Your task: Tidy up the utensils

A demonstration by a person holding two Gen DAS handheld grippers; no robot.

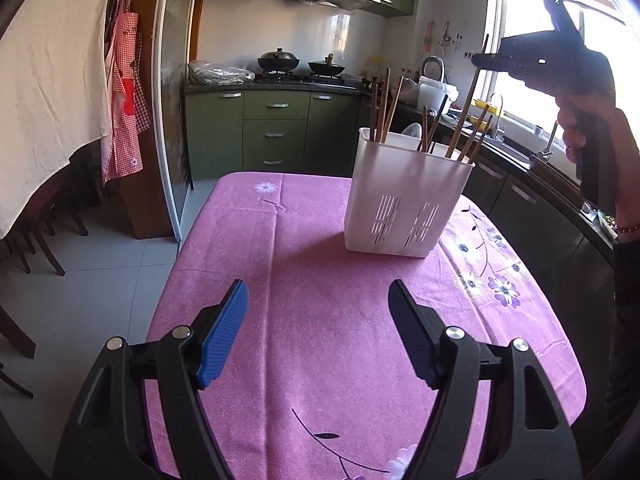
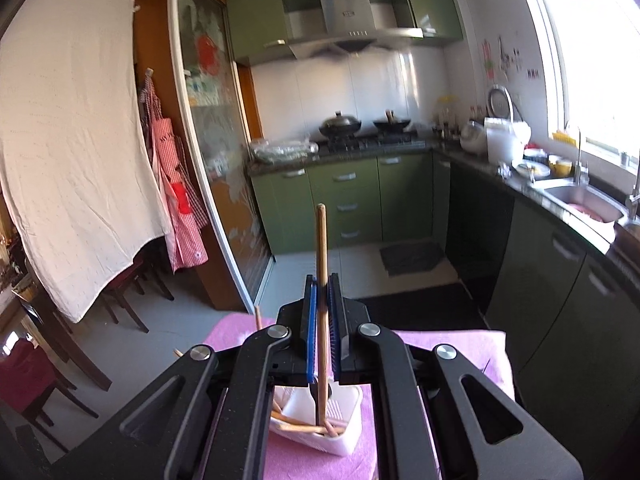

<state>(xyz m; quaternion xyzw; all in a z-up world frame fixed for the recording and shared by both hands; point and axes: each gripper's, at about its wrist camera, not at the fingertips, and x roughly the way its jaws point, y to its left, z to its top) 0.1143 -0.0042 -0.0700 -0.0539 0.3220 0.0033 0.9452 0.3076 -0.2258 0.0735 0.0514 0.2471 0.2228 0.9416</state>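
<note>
A white slotted utensil holder point(image 1: 404, 200) stands on the pink flowered tablecloth point(image 1: 304, 248) with several wooden chopsticks upright in it. My left gripper point(image 1: 318, 300) hovers open and empty over the cloth, short of the holder. Up at the right, a hand carries my right gripper point(image 1: 482, 60), shut on a long wooden chopstick point(image 1: 464, 116) whose lower end is inside the holder. In the right wrist view the right gripper point(image 2: 322, 280) clamps that chopstick point(image 2: 321, 248) nearly upright, directly above the holder point(image 2: 344, 436), where other chopsticks lie slanted.
Green cabinets and a stove with two black pans point(image 1: 279, 60) line the far wall. A counter with a sink point(image 2: 584, 200) runs along the right of the table. Dark chairs point(image 1: 36, 236), a hanging white cloth point(image 1: 52, 88) and a red apron are on the left.
</note>
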